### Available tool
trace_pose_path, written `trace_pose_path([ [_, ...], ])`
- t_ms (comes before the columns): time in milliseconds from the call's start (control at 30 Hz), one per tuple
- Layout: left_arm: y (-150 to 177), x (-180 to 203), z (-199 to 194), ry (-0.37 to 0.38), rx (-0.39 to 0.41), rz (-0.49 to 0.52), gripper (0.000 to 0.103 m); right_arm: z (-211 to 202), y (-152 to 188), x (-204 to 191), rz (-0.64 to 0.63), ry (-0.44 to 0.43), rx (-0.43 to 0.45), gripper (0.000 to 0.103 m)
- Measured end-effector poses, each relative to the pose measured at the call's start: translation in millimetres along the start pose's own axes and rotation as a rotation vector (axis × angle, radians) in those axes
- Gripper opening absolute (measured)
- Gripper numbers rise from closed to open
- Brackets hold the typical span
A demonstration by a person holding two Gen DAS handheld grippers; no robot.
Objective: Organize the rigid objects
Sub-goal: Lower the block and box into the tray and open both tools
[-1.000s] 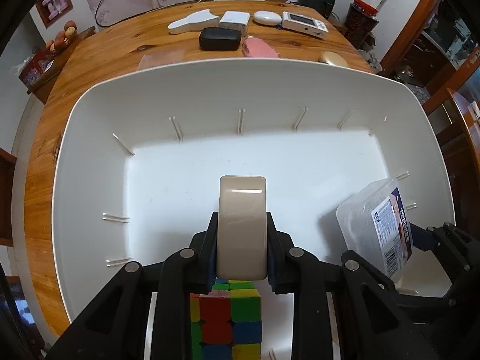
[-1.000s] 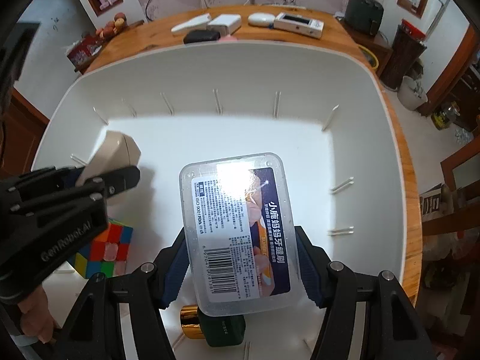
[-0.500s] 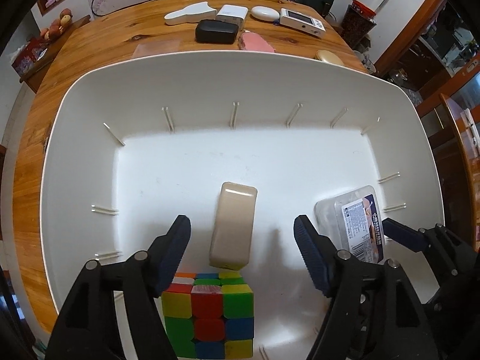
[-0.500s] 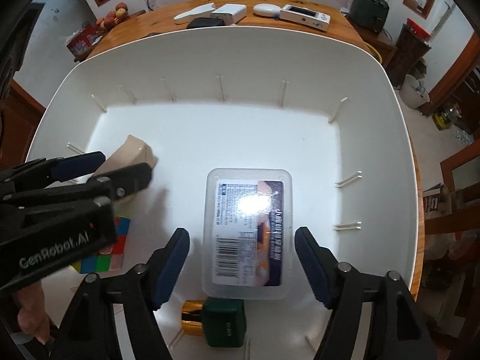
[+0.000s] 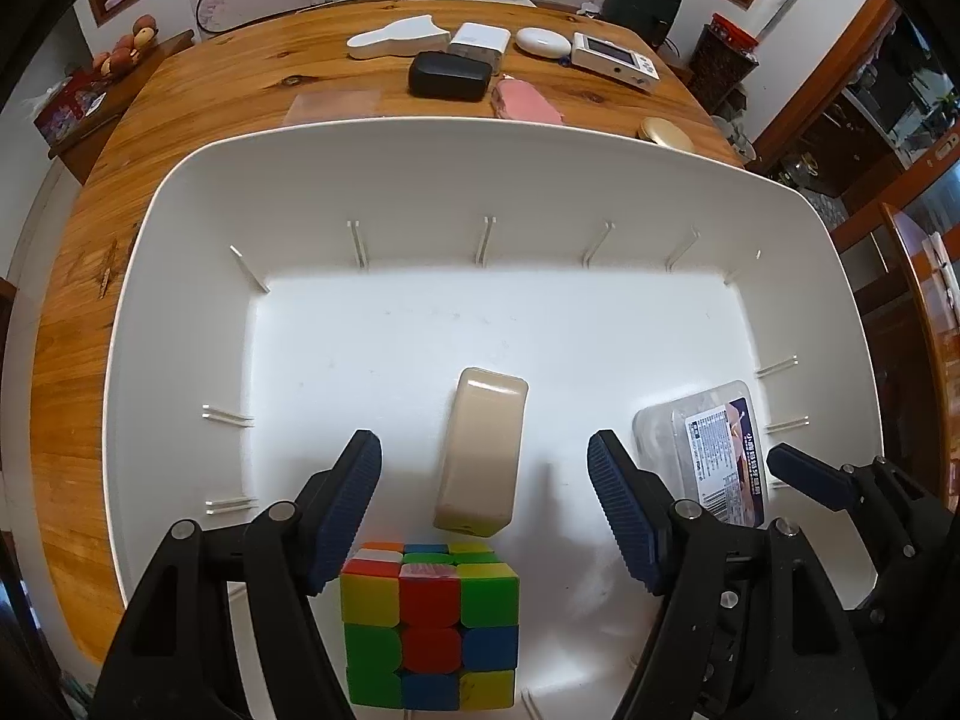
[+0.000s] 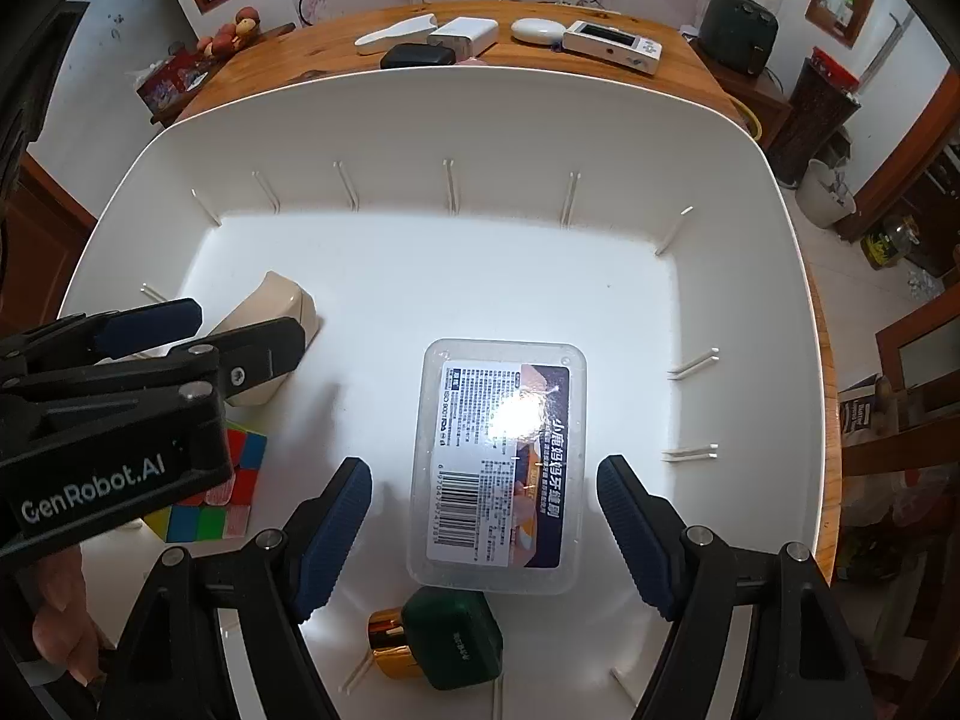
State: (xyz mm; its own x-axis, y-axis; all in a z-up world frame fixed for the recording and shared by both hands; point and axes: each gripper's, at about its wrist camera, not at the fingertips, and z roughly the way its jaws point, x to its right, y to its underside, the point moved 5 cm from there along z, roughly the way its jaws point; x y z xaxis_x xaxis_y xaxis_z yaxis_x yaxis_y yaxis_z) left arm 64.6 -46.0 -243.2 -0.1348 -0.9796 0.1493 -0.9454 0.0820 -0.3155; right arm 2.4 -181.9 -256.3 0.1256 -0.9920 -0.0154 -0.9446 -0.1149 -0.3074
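A large white bin (image 5: 180, 276) sits on the wooden tabletop (image 5: 198, 96), and both tools hang over it pointing steeply down. The left tool (image 5: 483, 516) stands wide open with nothing gripped; a beige case (image 5: 483, 450) lies on the bin floor between its blue fingers (image 5: 348, 504), clear of both pads, its near end just beside a colour cube (image 5: 429, 624) below it. The right tool (image 6: 483, 534) is opening its jaws; a clear plastic box (image 6: 498, 462) with a printed label lies flat on the bin floor between them, touched by neither pad. Just beneath that box rests a dark green bottle with a gold cap (image 6: 438, 639). Seen from the right wrist, the left tool is at the left edge, with a person's fingers (image 6: 60, 618) behind it. Beyond the bin, on the tabletop's far side, lie a black case (image 5: 450, 77), a pink object (image 5: 525, 103), several white items and a round gold lid (image 5: 666, 133)
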Motion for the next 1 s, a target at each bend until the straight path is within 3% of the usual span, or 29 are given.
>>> trace_pose_path([
  [367,-3,0,-20,-0.041,0.076,0.018,0.075,-5,0,2,0.011,0.003,0.013,0.078],
  [1000,-31,-4,-77,-0.114,0.244,0.033,0.075,-55,-20,8,-0.009,0.048,0.186,0.078],
])
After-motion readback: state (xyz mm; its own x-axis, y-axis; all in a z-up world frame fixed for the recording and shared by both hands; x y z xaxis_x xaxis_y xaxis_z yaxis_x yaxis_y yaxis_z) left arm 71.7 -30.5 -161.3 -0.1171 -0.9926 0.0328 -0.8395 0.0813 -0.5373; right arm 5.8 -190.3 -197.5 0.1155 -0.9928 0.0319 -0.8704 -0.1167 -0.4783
